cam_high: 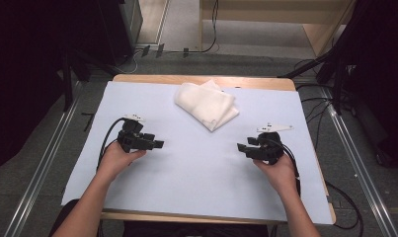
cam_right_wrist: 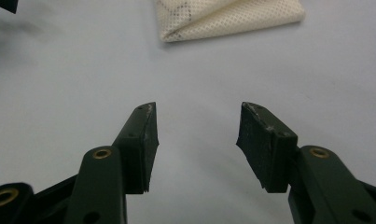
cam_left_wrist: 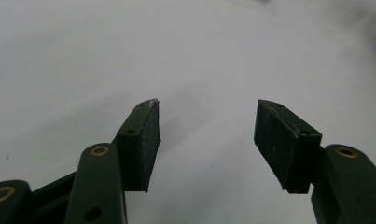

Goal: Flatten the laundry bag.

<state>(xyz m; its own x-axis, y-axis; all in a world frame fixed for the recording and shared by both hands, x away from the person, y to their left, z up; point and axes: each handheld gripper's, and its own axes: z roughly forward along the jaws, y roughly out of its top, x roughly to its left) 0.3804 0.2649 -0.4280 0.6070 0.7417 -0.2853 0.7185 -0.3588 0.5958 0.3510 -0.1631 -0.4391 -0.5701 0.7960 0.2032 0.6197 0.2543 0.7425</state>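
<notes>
Nearest the person, the left gripper point(cam_high: 154, 144) and right gripper point(cam_high: 242, 147) hover low over the pale sheet point(cam_high: 196, 168), jaws apart and empty, tips turned toward each other. Farther off, near the table's far edge, lies the folded cloth point(cam_high: 207, 104) — well apart from both. A good approach probably brings both grippers forward together — each taking a near corner.

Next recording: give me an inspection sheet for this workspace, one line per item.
Surface: wooden table under a pale sheet.
Job's things: folded white mesh cloth at the far middle, untouched.
Clutter: nothing seen.
Grippers: left gripper and right gripper hand-held near the sheet, jaws open, nothing between them.
Cables: one trails from each gripper; more lie on the floor.
Surroundings: dark stands, floor rails.
</notes>
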